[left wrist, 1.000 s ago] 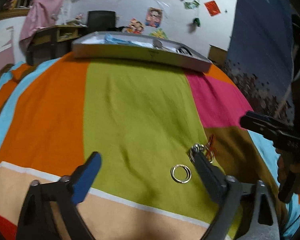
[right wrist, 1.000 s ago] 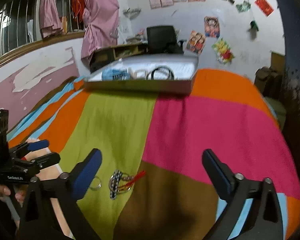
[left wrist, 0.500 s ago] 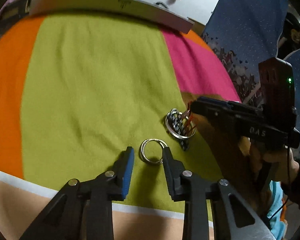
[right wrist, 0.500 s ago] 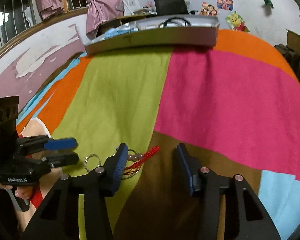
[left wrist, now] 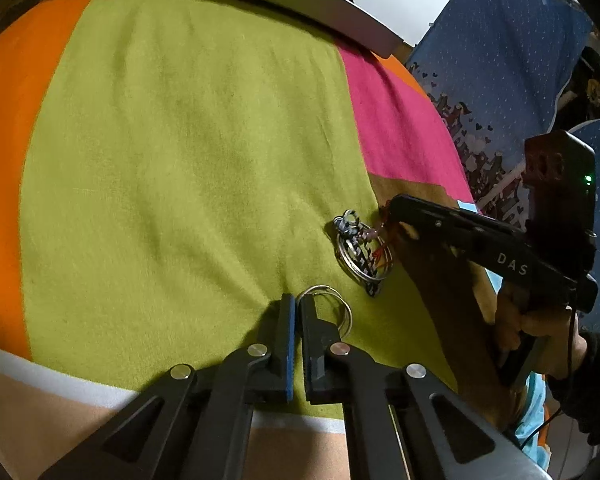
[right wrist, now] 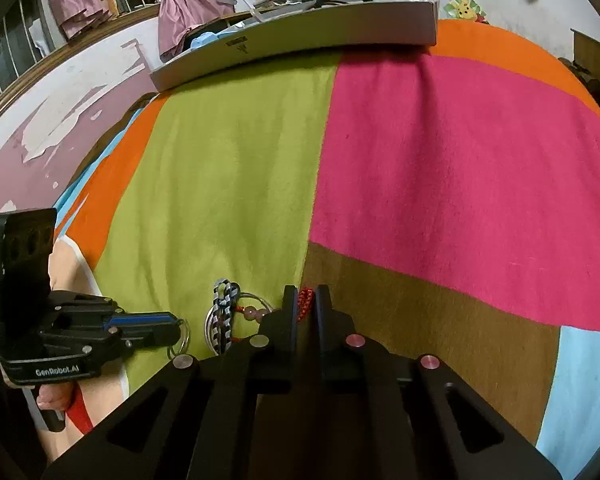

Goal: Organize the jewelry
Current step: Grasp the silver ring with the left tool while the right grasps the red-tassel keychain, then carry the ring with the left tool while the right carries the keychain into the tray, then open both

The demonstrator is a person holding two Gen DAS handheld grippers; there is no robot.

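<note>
A: Since the silver ring point(left wrist: 327, 309) is thin, stiff and light, how will it handle for the left gripper point(left wrist: 298, 307)?

B: It looks slippery, so the rim is the place to take it, and that is where the fingers are clenched, on its near-left edge, low on the green stripe of the blanket point(left wrist: 188, 152).

A: And the right gripper point(right wrist: 306, 300)?

B: It is clamped on the red cord point(right wrist: 305, 299) of the bracelets point(right wrist: 224, 316), a limp, tangled bunch beside the ring; the cord should hold, though beads and loops will likely dangle.

A: What differs from half a second ago?

B: Both pairs of fingers stood apart around their pieces then; now both have closed.

A: And farther off?

B: The grey tray point(right wrist: 300, 40) sits at the blanket's far end, well apart from both.
</note>
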